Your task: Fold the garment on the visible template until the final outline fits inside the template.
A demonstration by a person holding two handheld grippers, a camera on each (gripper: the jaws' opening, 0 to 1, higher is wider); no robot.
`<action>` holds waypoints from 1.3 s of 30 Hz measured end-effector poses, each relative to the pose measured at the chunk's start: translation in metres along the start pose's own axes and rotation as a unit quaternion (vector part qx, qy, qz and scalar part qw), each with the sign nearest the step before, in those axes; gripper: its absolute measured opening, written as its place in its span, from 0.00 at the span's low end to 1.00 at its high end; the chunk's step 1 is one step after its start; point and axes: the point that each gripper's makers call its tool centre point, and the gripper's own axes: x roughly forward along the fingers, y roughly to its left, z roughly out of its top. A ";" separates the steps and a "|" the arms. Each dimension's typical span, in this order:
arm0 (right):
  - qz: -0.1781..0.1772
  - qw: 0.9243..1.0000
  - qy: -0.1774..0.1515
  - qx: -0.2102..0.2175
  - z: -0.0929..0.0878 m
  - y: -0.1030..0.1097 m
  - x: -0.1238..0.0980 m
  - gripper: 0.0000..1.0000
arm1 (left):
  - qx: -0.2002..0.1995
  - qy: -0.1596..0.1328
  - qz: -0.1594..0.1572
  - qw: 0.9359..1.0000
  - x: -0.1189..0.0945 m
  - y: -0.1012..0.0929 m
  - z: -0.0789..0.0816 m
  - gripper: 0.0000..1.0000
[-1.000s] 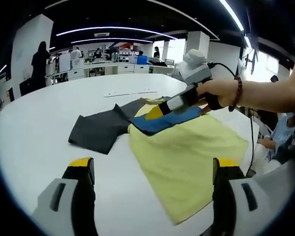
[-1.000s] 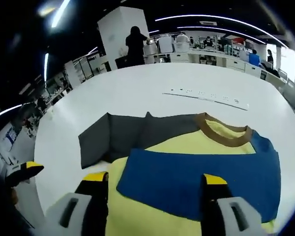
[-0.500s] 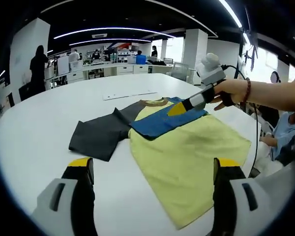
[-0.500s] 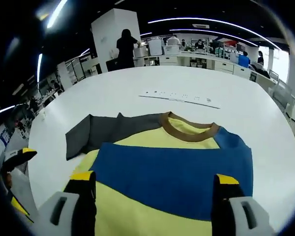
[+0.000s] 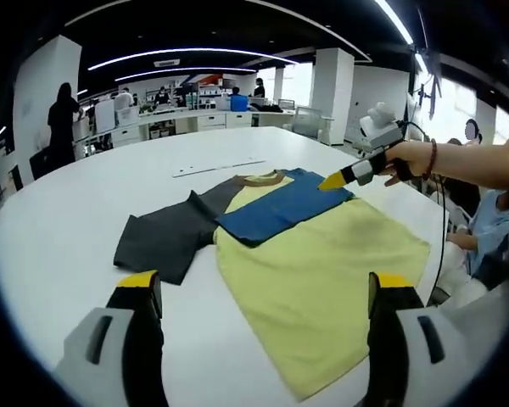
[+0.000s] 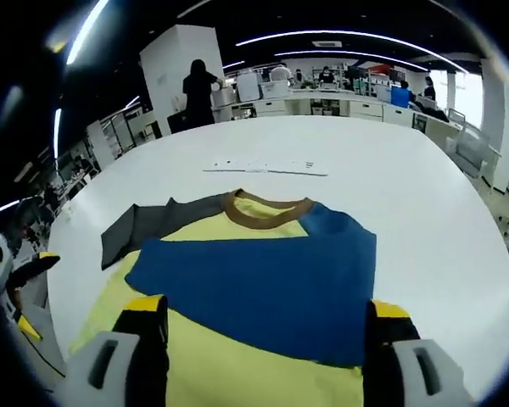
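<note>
A yellow T-shirt [image 5: 322, 271] lies flat on the white table [image 5: 59, 212]. Its blue sleeve [image 5: 280, 208] is folded across the chest below the brown collar [image 5: 259, 179], and its grey sleeve [image 5: 165, 237] is spread out to the left. My left gripper [image 5: 265, 284] hangs open over the shirt's near hem, holding nothing. A hand carries my right gripper [image 5: 335, 181], just off the blue sleeve's right corner. In the right gripper view, that gripper [image 6: 265, 309] is open above the blue sleeve [image 6: 263, 288], with the collar [image 6: 267, 212] and grey sleeve [image 6: 144, 229] beyond.
A thin white strip [image 5: 220, 167] lies on the table behind the collar and also appears as the strip [image 6: 267, 167]. The table's right edge runs close to the shirt, where a seated person [image 5: 483, 229] is. Desks and standing people line the far room.
My right gripper has drawn back to the right, off the blue sleeve, which stays folded flat on the chest. The left gripper has held its place.
</note>
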 end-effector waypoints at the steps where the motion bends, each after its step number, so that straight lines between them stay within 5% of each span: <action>1: -0.002 1.000 0.000 -0.003 -0.001 -0.004 -0.002 0.95 | 0.000 -0.001 0.000 1.000 0.000 0.000 0.000 0.99; 8: 0.006 1.000 0.000 -0.018 -0.014 -0.023 -0.012 0.86 | 0.000 0.002 0.005 1.000 -0.002 0.001 0.000 0.99; 20: -0.005 1.000 0.028 0.000 -0.043 -0.045 -0.016 0.49 | -0.005 0.003 0.013 1.000 -0.004 0.001 0.000 0.96; 27: -0.033 0.999 0.019 -0.022 -0.044 -0.058 -0.021 0.21 | -0.005 0.006 0.016 1.000 -0.006 0.000 -0.003 0.95; 39: -0.060 0.998 0.018 -0.033 -0.058 -0.066 -0.020 0.07 | -0.002 0.004 0.024 1.000 -0.012 0.000 -0.002 0.94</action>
